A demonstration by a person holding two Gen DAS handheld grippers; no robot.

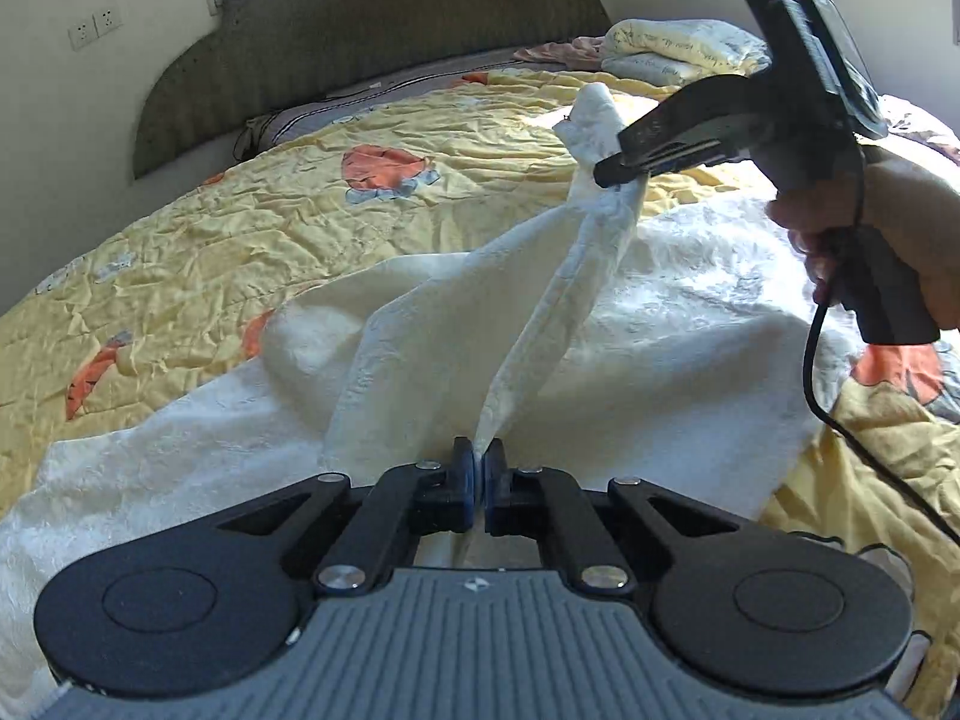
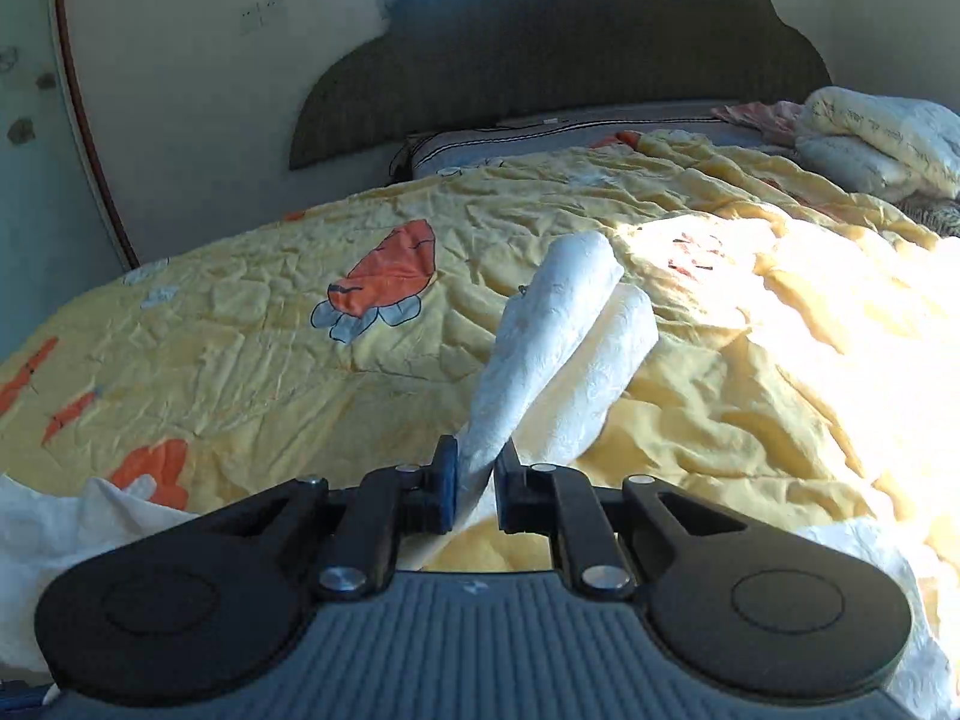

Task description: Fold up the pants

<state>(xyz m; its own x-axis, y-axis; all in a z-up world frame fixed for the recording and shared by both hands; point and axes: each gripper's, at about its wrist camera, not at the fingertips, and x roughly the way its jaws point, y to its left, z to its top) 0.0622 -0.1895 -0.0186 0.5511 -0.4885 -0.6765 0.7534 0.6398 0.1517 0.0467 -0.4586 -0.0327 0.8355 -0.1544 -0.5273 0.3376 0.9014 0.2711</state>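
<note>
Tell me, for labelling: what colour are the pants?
White, textured pants; clearest in the left wrist view.

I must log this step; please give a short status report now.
Left gripper shut on white textured pants. Right gripper shut on the same fabric, edge lifted between them. Rest of pants lies on yellow quilted bedspread. Nothing in the way.

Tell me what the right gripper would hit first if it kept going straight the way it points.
Apart from the white pants it is shut on, the right gripper would probably meet the yellow quilt on the bed first. It points forward and downward; depth is unclear.
</note>
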